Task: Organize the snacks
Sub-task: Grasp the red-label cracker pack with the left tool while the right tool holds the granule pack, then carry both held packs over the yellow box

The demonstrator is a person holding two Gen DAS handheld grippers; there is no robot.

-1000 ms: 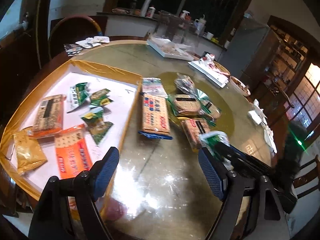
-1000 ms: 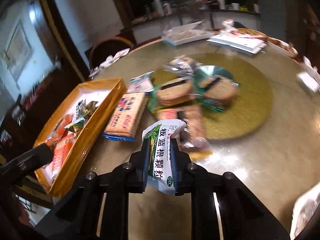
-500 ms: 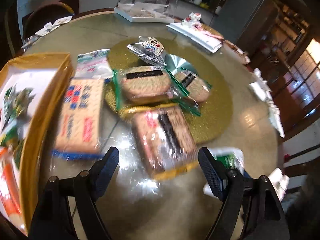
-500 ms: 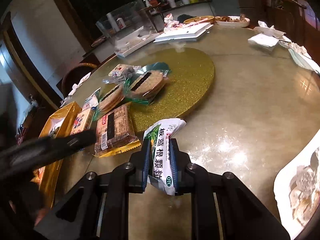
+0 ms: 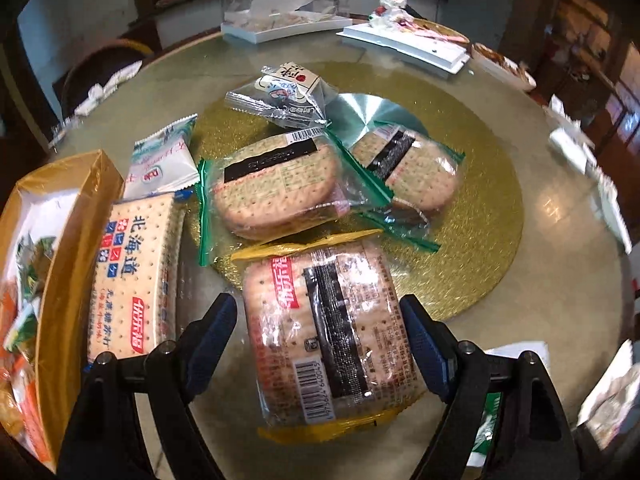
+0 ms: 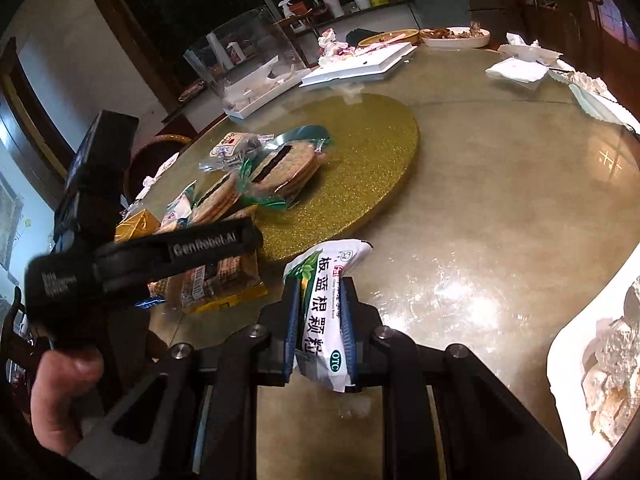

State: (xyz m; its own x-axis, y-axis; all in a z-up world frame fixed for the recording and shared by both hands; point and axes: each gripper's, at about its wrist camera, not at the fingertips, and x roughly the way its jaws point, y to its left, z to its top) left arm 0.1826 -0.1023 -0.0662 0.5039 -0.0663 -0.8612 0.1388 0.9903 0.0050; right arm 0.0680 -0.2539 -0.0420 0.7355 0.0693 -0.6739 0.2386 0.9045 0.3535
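- Cracker pack (image 5: pixel 328 336), yellow-edged, lies on the worktop (image 5: pixel 560 240) overlapping the near rim of the gold turntable (image 5: pixel 480 200).
- Your left gripper (image 5: pixel 316 344) is spread, straddling that pack without touching it.
- Your right gripper (image 6: pixel 320 332) pinches a white-green sachet (image 6: pixel 324 304), near the turntable.
- Risk: slick film may slip; hard squeeze could crack the crackers.

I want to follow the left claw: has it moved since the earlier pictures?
Yes. The left claw went from beside the gold box toward the gold mat; it now straddles the yellow-edged cracker pack, open.
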